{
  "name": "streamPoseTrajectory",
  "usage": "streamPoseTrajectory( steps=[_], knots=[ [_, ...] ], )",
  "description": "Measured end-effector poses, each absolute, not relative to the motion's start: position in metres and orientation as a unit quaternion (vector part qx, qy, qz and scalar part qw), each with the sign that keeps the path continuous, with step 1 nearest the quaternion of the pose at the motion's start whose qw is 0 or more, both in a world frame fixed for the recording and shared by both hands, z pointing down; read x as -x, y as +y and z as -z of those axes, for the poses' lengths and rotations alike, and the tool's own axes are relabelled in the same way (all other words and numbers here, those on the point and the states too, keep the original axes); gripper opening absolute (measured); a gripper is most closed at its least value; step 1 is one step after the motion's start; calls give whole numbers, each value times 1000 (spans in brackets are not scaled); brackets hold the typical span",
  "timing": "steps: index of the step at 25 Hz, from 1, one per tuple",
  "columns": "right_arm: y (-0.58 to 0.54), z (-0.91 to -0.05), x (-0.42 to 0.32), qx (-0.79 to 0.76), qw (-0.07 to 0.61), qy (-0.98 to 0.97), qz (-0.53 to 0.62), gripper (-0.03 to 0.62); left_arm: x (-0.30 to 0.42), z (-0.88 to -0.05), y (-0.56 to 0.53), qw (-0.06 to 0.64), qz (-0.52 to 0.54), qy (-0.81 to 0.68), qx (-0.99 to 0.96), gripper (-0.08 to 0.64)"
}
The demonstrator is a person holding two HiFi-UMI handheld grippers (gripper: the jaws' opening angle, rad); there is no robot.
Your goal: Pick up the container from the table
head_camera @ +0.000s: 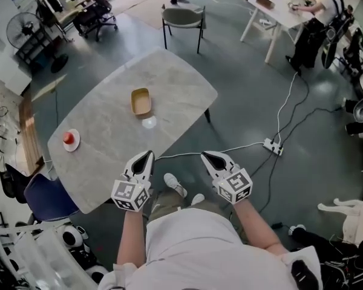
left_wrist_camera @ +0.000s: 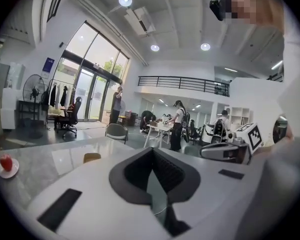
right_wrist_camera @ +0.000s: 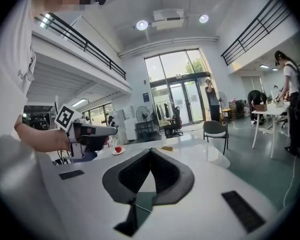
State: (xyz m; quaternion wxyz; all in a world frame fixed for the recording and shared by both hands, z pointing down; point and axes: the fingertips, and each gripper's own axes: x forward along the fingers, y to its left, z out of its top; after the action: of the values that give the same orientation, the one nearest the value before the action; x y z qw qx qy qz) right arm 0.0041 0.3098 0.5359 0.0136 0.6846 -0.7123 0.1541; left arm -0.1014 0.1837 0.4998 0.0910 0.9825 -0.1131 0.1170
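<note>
Your left gripper (head_camera: 144, 160) and right gripper (head_camera: 210, 160) hang level side by side just off the near edge of the table (head_camera: 169, 77). Both sets of jaws are together, with nothing between them.

The container (head_camera: 140, 101) sits near the middle of the table, well apart from both grippers. It lies almost straight ahead of the left gripper and ahead-left of the right one, so the left is the nearer of the 2. Its long axis runs roughly away from you.

The container is a shallow, tan, rounded-rectangular tray with a raised rim, and it is open-topped and empty. It is probably light and thin-walled. The tabletop is pale grey, stone-patterned and glossy, with rounded corners.

1 plate (head_camera: 71, 140) carrying a red item sits well off to the left, clear of the approach line.
</note>
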Motion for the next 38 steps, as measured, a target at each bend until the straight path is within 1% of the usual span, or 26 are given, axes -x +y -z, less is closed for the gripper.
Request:
streamPoseTrajectory(
  steps=[6, 15, 21, 30, 38],
  knots=[
    [250, -548, -15, -669, 33, -725, -163, 11, 93, -520, 133, 104, -118, -123, -980, 2],
    [131, -548, -52, -642, 80, -741, -179, 11, 52, -522, 10, 132, -98, -146, -976, 2],
    [65, -551, -54, -622, 97, -756, -180, 11, 63, -539, -44, 153, -109, -176, -966, 2],
    [11, -566, -43, -571, 119, -787, -201, 11, 88, -577, -79, 200, -146, -248, -936, 2],
    [-12, -588, -51, -524, 137, -809, -228, 11, 88, -614, -86, 241, -180, -293, -907, 2]
  ],
)
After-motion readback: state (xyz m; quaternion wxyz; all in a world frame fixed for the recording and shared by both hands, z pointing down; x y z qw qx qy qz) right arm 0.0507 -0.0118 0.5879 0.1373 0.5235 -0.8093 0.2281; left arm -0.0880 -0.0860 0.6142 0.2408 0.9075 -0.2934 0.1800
